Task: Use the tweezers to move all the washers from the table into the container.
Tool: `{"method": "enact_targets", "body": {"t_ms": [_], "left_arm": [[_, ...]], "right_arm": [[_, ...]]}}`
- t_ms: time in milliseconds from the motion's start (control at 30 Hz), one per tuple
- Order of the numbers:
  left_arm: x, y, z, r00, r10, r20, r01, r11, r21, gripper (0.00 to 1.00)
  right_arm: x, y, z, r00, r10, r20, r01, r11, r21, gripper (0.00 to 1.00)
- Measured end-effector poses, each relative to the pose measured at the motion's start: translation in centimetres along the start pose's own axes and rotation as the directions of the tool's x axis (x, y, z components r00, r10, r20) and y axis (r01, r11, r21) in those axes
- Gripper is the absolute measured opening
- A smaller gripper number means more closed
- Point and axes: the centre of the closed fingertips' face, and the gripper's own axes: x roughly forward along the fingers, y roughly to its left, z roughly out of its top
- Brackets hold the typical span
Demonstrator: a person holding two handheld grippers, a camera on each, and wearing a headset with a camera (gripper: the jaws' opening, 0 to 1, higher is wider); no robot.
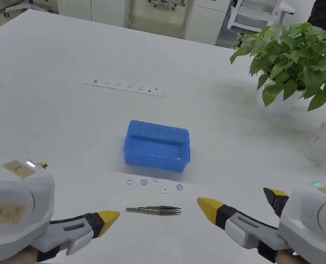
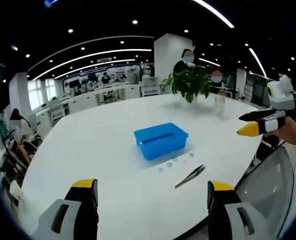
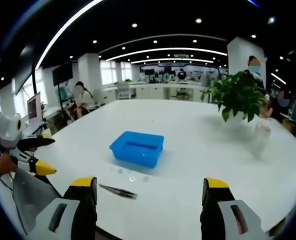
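Bright, even glow from ceiling lights (image 3: 134, 25); soft shadows, fisheye-warped edges.

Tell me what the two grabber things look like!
They look alike. The left gripper and right gripper have rounded white plastic bodies, and their grey and black jaws end in pointy yellow tips. The left one carries tan tape labels with scribbled writing. A small green light glows on the right one.

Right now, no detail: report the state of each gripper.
Left gripper: open, holding nothing.
Right gripper: open, holding nothing; the tweezers lie untouched between the two.
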Motion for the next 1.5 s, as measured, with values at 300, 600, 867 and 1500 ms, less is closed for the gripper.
{"method": "enact_targets", "body": {"t_ms": [300,600,867,1500], "left_arm": [[1.7,-2.3,-0.8,0.9862,-0.155,-0.057,0.158,0.986,0.053,0.71],[3.8,-4.8,-1.6,0.9423,-0.311,-0.125,0.325,0.939,0.114,0.42],[6.2,-6.5,-2.7,0.9012,-0.387,-0.195,0.422,0.887,0.190,0.22],[11.4,-6.2,-5.8,0.8767,-0.380,-0.295,0.455,0.854,0.253,0.05]], "right_arm": [[0.5,0.0,-0.7,0.9997,0.011,-0.022,-0.011,1.000,0.008,0.85],[0.7,-0.1,-1.5,0.9986,0.020,-0.049,-0.019,1.000,0.025,0.79],[1.0,0.0,-2.2,0.9954,0.033,-0.090,-0.031,0.999,0.026,0.73],[2.3,1.0,-3.8,0.9802,0.113,-0.163,-0.110,0.994,0.028,0.56]]}}
